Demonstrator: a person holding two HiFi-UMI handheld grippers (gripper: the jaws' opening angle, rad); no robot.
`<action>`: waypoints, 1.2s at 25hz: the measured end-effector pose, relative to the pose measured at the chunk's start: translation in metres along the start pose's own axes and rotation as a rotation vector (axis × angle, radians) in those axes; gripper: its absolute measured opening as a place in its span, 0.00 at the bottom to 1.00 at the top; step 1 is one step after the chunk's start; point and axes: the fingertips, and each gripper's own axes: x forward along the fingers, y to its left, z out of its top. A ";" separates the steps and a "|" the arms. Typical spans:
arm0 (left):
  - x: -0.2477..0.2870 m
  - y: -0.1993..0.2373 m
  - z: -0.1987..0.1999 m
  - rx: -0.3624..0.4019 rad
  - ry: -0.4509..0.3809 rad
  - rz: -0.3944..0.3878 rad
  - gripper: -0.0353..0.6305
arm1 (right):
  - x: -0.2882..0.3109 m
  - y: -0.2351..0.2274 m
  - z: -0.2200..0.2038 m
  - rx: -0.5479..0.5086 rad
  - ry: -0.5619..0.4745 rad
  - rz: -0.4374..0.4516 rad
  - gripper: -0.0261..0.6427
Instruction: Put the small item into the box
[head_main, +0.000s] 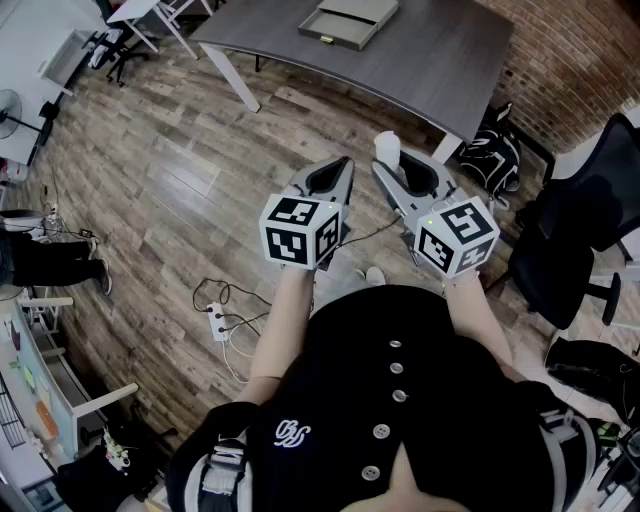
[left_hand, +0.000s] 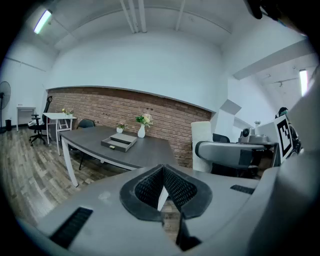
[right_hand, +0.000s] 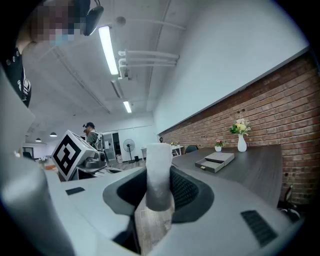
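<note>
My right gripper (head_main: 392, 172) is shut on a small white cylinder (head_main: 387, 148), which stands upright between its dark pads (right_hand: 185, 192); the cylinder (right_hand: 159, 172) fills the middle of the right gripper view. My left gripper (head_main: 336, 172) is held beside it at the same height, its jaws shut with nothing between them (left_hand: 162, 170). The box, a flat grey drawer-like case (head_main: 350, 22), lies on the dark grey table (head_main: 440, 70) ahead, well beyond both grippers. It also shows as the box (left_hand: 119, 142) and the box (right_hand: 215, 161). Both grippers hang over the wooden floor.
A white vase with flowers (left_hand: 143, 126) stands on the table behind the box. A black backpack (head_main: 492, 155) and a black office chair (head_main: 580, 230) are at the right. A power strip with cables (head_main: 216, 318) lies on the floor at the left. A brick wall (head_main: 570, 60) backs the table.
</note>
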 end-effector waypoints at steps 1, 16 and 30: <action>0.000 0.000 0.001 -0.001 -0.003 -0.001 0.07 | 0.000 0.000 0.000 0.008 -0.006 0.003 0.24; 0.004 0.008 -0.002 -0.013 -0.004 0.028 0.07 | 0.011 -0.001 -0.011 0.035 0.027 0.049 0.24; 0.033 0.050 0.001 -0.063 0.005 0.116 0.07 | 0.045 -0.046 -0.019 0.042 0.067 0.063 0.24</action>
